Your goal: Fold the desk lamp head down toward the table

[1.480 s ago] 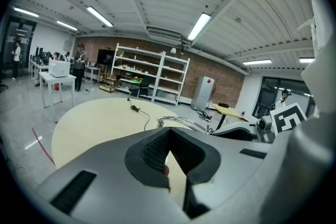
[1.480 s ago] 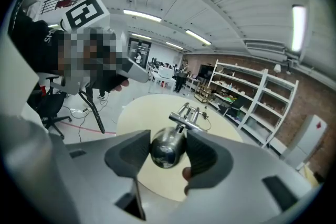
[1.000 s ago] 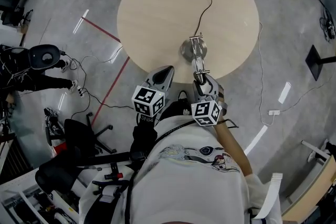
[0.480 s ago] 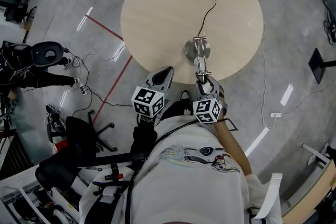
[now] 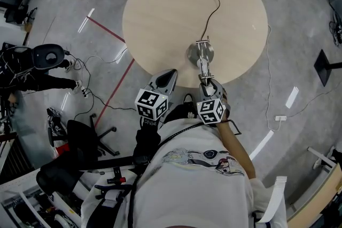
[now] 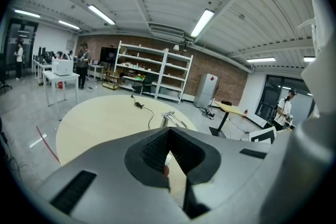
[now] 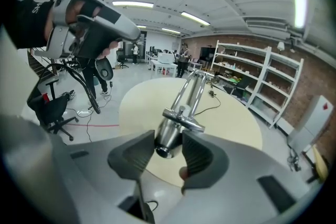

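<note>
A chrome desk lamp stands near the front edge of the round wooden table (image 5: 160, 13). Its round base (image 5: 194, 53) carries a twin-rod arm (image 5: 202, 64) that leans toward me. In the right gripper view the lamp head (image 7: 166, 142) sits between the pads of my right gripper (image 7: 168, 134), which have just been closing and touch it on both sides. In the head view the right gripper (image 5: 207, 81) meets the arm's near end. My left gripper (image 5: 170, 71) hangs shut and empty off the table's front edge, left of the lamp; its own view shows the tips (image 6: 169, 129) together.
The lamp's black cord (image 5: 211, 5) runs across the table to its far edge. On the floor are a red tape line (image 5: 115, 83), an office chair (image 5: 80, 139), loose cables (image 5: 88, 96) and a black stand base (image 5: 326, 64). A person (image 5: 32, 80) stands at the left.
My right gripper has sunk a little around the lamp head's end of the arm. The left gripper has stayed where it was.
</note>
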Motion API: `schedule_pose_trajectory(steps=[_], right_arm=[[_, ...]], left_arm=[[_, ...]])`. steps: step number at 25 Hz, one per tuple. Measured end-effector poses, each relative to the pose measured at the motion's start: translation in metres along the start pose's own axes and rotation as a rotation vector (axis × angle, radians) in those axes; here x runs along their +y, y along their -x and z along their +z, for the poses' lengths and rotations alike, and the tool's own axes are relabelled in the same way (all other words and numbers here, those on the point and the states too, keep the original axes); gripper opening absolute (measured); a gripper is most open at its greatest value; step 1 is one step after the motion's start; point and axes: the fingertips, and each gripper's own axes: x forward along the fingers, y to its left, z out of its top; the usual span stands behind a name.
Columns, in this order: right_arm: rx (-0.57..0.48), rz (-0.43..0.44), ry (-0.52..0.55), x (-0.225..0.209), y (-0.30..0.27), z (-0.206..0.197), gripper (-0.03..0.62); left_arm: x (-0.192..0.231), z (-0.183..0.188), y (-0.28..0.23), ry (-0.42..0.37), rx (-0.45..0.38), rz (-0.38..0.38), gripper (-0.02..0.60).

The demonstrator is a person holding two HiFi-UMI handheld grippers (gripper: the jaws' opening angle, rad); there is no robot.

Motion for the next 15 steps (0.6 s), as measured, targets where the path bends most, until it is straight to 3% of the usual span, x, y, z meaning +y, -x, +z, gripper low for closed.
schedule_pose_trajectory(steps=[8,15], right_arm=[[0.03,0.052,-0.03,-0.001,-0.008,-0.004,0.172],[-0.019,0.22,-0.025,-0.007,0.015,-0.005,0.172]], left_arm=[[0.006,0.004,-0.002,0.007,-0.008,0.006,0.0],[0.011,0.017,-0.013,0.014,-0.044,0.006,0.0]])
